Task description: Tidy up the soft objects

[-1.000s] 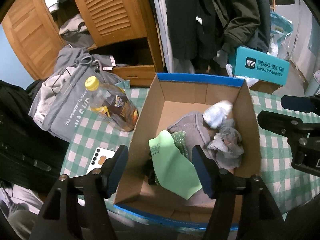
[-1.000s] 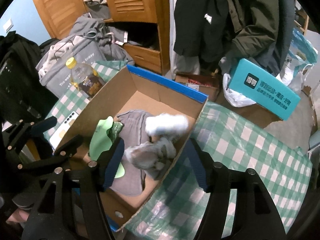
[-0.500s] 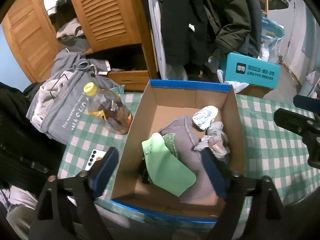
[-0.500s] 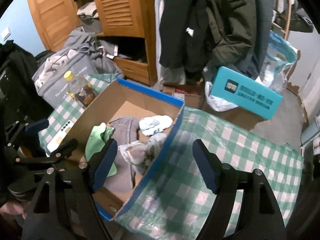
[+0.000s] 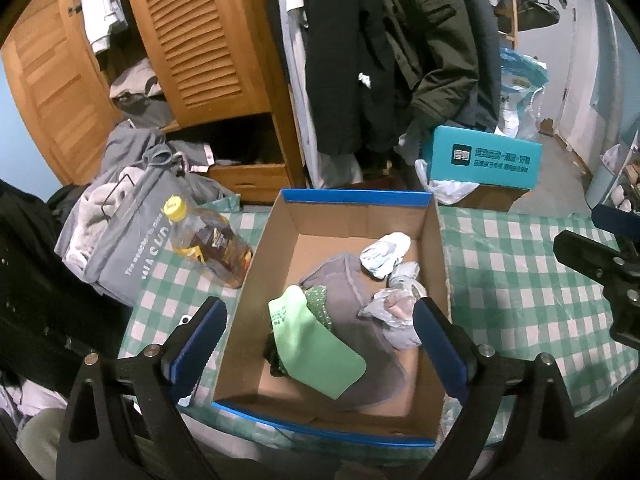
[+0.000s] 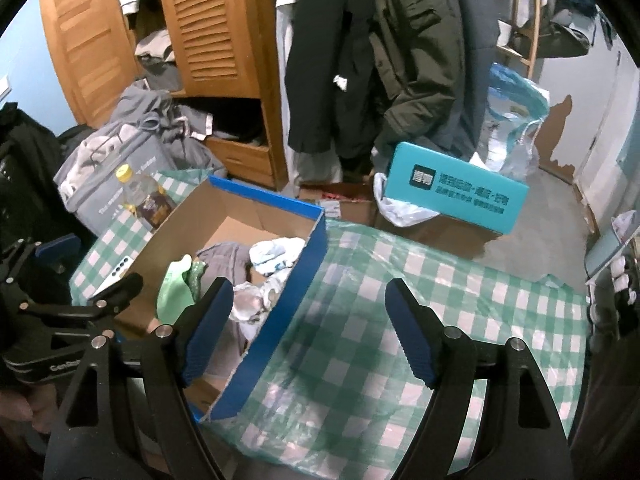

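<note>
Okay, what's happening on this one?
A person is sorting soft things into a cardboard box on a checked tablecloth. A grey cloth, a green piece and balled socks already lie inside. The left gripper hangs over the box and the right gripper over its edge. Both have just been opening, with nothing held between them. A bottle lies beside the box.
</note>
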`<state>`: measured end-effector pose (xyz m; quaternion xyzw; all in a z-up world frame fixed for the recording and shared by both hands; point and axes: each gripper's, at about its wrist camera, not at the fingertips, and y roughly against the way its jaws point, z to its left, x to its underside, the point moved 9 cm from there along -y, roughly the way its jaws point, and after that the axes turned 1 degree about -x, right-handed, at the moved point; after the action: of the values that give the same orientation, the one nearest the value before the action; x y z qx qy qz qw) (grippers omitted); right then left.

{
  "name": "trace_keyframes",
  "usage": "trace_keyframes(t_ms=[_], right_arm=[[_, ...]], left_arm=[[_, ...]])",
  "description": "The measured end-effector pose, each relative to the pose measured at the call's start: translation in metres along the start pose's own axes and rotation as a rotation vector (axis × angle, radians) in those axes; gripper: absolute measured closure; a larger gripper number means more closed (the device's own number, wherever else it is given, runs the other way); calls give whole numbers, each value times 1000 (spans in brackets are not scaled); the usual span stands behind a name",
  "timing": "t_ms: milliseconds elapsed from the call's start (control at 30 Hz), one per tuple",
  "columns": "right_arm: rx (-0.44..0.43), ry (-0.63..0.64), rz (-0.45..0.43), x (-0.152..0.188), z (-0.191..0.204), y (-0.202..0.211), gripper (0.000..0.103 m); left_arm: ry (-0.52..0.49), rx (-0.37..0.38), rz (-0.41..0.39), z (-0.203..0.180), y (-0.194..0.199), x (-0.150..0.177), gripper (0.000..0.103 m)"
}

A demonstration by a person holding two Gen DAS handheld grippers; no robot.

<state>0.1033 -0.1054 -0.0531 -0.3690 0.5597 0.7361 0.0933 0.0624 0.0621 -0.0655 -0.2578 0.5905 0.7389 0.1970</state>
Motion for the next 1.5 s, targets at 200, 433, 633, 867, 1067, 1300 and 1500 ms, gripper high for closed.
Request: trace_keyframes(t_ms=[200, 433, 633, 867, 1067, 1300, 1500], right_arm=[[22, -13, -22, 2, -11, 6, 25], [37, -19, -49, 2, -17, 13, 25], [39, -18, -49, 3, -18, 13, 25], [39, -16, -44, 4, -17, 13, 25], [40, -18, -44, 4, -17, 12, 25], [41, -18, -44, 4, -17, 12, 25], [41, -17, -45, 3, -18, 12, 25]], left_arm=[[11, 18, -7, -2, 4, -2, 3], [27, 19, -8, 0, 6, -5, 3], [20, 29, 15, -1, 3, -3, 2], [18, 19, 28, -1, 2, -1, 2], [17, 20, 26, -1, 2, -1, 2], [17, 25, 27, -2, 2, -1, 2], [18, 23, 27, -2, 3, 0, 2]])
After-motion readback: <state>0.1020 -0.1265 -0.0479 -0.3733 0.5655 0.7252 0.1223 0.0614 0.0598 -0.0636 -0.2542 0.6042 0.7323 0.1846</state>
